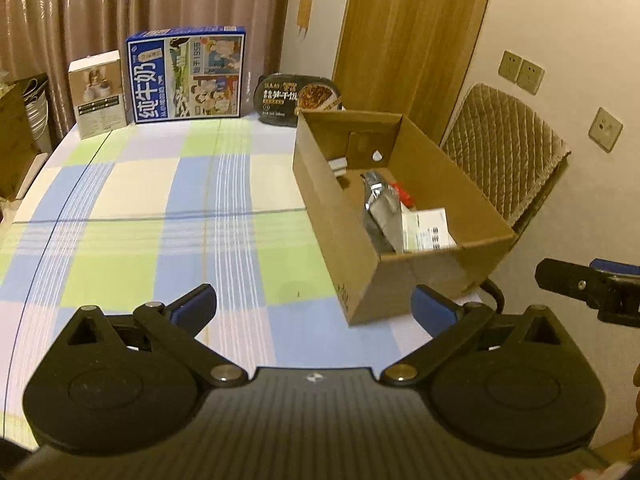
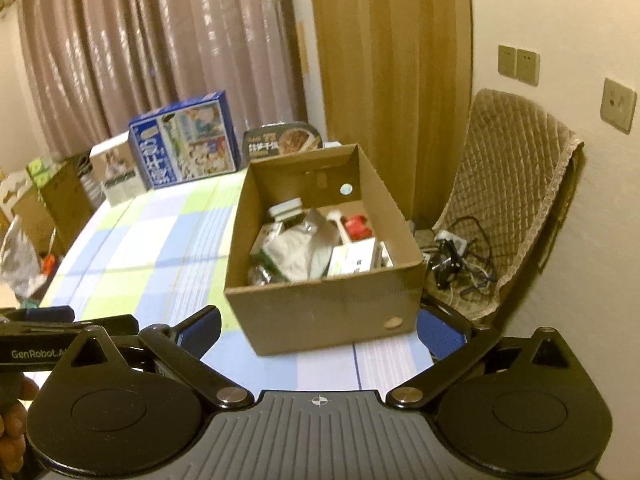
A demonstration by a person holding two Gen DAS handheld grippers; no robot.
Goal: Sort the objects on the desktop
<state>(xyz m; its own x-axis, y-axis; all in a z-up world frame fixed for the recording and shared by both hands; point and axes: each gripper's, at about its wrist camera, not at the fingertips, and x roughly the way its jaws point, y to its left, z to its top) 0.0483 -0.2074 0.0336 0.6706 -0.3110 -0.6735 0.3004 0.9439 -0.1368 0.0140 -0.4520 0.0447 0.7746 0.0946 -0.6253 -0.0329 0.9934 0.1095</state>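
An open cardboard box (image 1: pixel 440 168) (image 2: pixel 320 312) stands on the right side of the checked tablecloth (image 1: pixel 160 208) (image 2: pixel 152 240). It holds a silver foil pouch (image 1: pixel 382 208) (image 2: pixel 298 250), a white carton (image 1: pixel 428 230) (image 2: pixel 354 258), a red item (image 2: pixel 356 227) and other small packs. My left gripper (image 1: pixel 314 306) is open and empty, low over the near table edge, left of the box. My right gripper (image 2: pixel 318 328) is open and empty, in front of the box's near wall. The right gripper also shows at the left wrist view's right edge (image 1: pixel 596 284).
A blue milk carton box (image 1: pixel 186 74) (image 2: pixel 186 144), a small white box (image 1: pixel 100 92) (image 2: pixel 118 172) and a black meal tray (image 1: pixel 298 98) (image 2: pixel 282 142) stand along the table's far edge by the curtain. A padded chair (image 1: pixel 504 152) (image 2: pixel 516 200) holding cables (image 2: pixel 452 256) stands right of the table.
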